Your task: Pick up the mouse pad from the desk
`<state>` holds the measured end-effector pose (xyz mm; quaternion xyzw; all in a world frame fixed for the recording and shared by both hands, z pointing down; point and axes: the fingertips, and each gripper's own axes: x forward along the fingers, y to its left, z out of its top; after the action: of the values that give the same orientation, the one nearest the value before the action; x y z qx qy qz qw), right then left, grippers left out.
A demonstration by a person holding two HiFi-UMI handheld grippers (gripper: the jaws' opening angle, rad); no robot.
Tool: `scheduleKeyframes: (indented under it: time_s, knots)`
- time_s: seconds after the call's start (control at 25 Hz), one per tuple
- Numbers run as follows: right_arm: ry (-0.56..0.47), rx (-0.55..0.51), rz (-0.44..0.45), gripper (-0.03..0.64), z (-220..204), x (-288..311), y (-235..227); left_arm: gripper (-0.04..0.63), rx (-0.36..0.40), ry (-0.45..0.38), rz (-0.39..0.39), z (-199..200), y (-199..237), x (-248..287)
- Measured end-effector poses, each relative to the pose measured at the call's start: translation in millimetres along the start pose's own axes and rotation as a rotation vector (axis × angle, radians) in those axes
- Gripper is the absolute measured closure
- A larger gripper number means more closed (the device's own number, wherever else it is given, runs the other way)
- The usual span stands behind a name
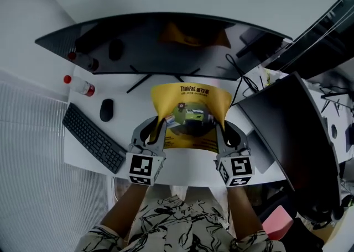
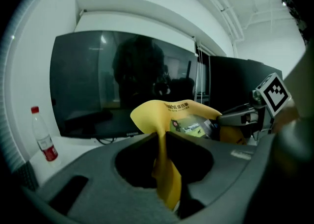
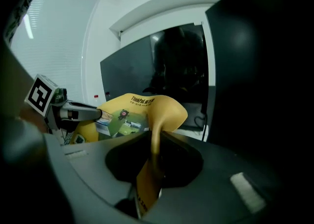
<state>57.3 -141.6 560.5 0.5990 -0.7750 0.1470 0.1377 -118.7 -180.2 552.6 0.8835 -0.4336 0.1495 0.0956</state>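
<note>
Two tools clamped on mouse pad [image 1: 191,114], left gripper [image 1: 159,130], right gripper [image 1: 220,132], red-capped bottle [image 1: 83,87] apart

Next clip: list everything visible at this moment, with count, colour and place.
mouse pad: 1, yellow, centre, held up
monitor: 1, dark, curved, desk's back
second screen: 1, dark, right
keyboard: 1, black, left
mouse: 1, black, beside keyboard
bottle: 1, clear, red cap, far left
desk: 1, white
left gripper: 1, grey, shut on pad's left edge
right gripper: 1, grey, shut on pad's right edge
forearms: 2, bottom
</note>
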Motion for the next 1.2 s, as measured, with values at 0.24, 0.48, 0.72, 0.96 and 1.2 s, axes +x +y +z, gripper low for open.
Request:
scheduleKeyframes:
  time_s: [0.24, 0.48, 0.72, 0.96, 1.2]
  knots:
    - [-0.134, -0.039, 0.003, 0.551, 75, -19, 4, 0.525, 0.039, -0.133, 0.023, 71, 4, -22]
    - [-0.234, -0.08, -0.005, 0.554, 141, -38, 7, 0.526, 0.074, -0.244, 0.029, 136, 10, -40]
    - [-0.306, -0.115, 0.003, 0.555, 186, -58, 15, 0.526, 0.11, -0.337, 0.036, 181, 7, -64]
    - [-0.365, -0.132, -0.006, 0.555, 209, -79, 22, 0.526, 0.158, -0.387, 0.047, 207, 6, -84]
    - [-0.42, -0.15, 0.005, 0.555, 232, -98, 30, 0.526, 0.197, -0.441, 0.054, 228, 3, -103]
